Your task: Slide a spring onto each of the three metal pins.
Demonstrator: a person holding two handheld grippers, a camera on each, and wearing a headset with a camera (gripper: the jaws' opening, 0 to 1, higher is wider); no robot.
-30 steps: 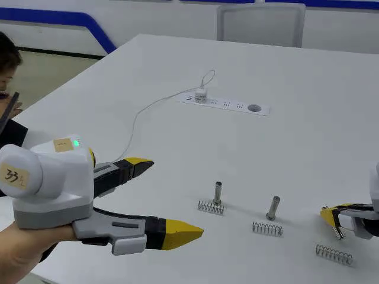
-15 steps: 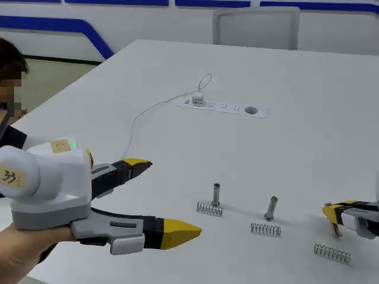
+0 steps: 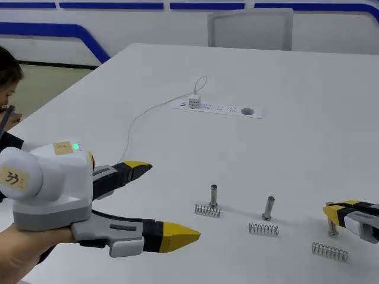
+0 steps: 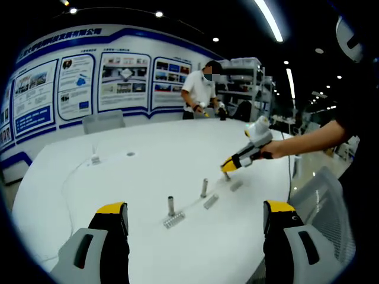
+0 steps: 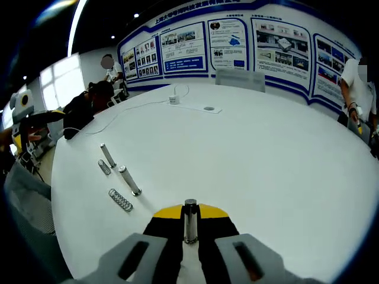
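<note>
L hand-held gripper [image 3: 170, 201] spread wide, holding nothing, over counter [image 3: 296, 142] nr its near-left edge. R hand-held gripper [image 3: 330, 211] pinching third pin [image 5: 189, 228], upright. First pin [image 3: 213, 195] & second pin [image 3: 269, 207] stand free toward the near edge. Springs [image 3: 207, 210] [image 3: 263, 229] [image 3: 330, 251] lie flat, one beside each pin.

Right gripper [image 3: 330, 214]: body cut off by the head view's right edge. Pin [image 5: 189, 220] clamped in its jaws, near end lost between them. Hand [image 3: 21, 251] holding left gripper [image 3: 174, 200]: cropped at bottom-left corner.
</note>
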